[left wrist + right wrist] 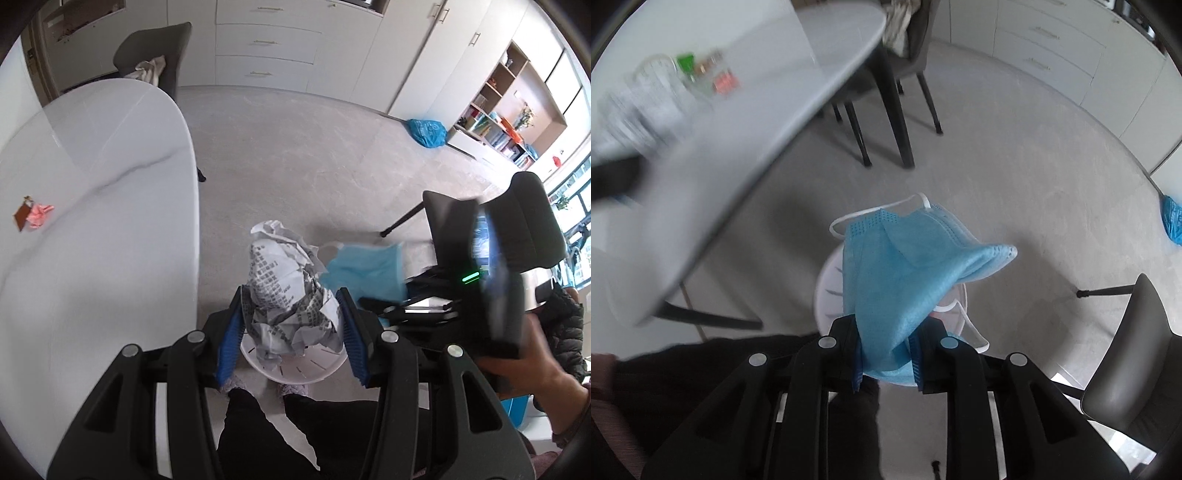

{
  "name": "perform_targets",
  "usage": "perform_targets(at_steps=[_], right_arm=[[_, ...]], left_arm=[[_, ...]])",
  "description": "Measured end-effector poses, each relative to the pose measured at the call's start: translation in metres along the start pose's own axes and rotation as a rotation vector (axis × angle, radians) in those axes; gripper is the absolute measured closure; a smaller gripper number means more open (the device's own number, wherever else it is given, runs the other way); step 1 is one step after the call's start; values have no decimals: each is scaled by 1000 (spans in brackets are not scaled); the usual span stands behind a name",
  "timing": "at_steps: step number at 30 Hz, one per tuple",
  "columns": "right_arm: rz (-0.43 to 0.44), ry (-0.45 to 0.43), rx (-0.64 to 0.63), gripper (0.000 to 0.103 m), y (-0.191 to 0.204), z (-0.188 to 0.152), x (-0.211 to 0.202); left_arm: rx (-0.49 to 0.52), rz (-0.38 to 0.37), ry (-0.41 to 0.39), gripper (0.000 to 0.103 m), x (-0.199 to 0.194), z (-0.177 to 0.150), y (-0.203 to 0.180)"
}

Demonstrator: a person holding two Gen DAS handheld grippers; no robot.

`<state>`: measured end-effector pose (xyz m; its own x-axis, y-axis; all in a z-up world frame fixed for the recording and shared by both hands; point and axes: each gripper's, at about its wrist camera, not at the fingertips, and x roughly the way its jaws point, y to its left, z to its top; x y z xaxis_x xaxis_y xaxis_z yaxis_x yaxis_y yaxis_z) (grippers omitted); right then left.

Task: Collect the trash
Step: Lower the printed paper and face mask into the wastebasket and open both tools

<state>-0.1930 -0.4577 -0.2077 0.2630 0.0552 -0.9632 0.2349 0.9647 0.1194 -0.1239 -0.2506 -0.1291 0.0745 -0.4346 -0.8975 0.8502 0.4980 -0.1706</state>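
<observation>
My left gripper [291, 299] is shut on a crumpled ball of printed paper [286, 280], blue pads pressing both its sides. It hangs right above a white slotted bin [299, 373] on the floor. To its right, my right gripper [391, 308] holds a blue face mask [365, 269]. In the right wrist view the right gripper [890, 328] is shut on the folded mask [905, 280], whose white ear loops dangle over the same bin [827, 288].
A white oval table [92, 221] stands left of the bin with a pink scrap [38, 216] and a brown bit on it. Dark chairs [1134, 350] stand around. A blue bag [426, 133] lies by the cabinets. The person's legs [258, 435] are beside the bin.
</observation>
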Motion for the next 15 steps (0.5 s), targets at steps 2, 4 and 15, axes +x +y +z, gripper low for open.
perform_targets(at_steps=[2,4,15], right_arm=[[0,41,-3,81,-2,-6,36],[18,73,31,81,-7,-12,68],[74,95,135,34,-18,-14,111]], left_arm=[[20,-11,29,56,16,-3,-2],[49,0,68,56,34,-5,-2],[91,10,151,56,65,-10,-5]])
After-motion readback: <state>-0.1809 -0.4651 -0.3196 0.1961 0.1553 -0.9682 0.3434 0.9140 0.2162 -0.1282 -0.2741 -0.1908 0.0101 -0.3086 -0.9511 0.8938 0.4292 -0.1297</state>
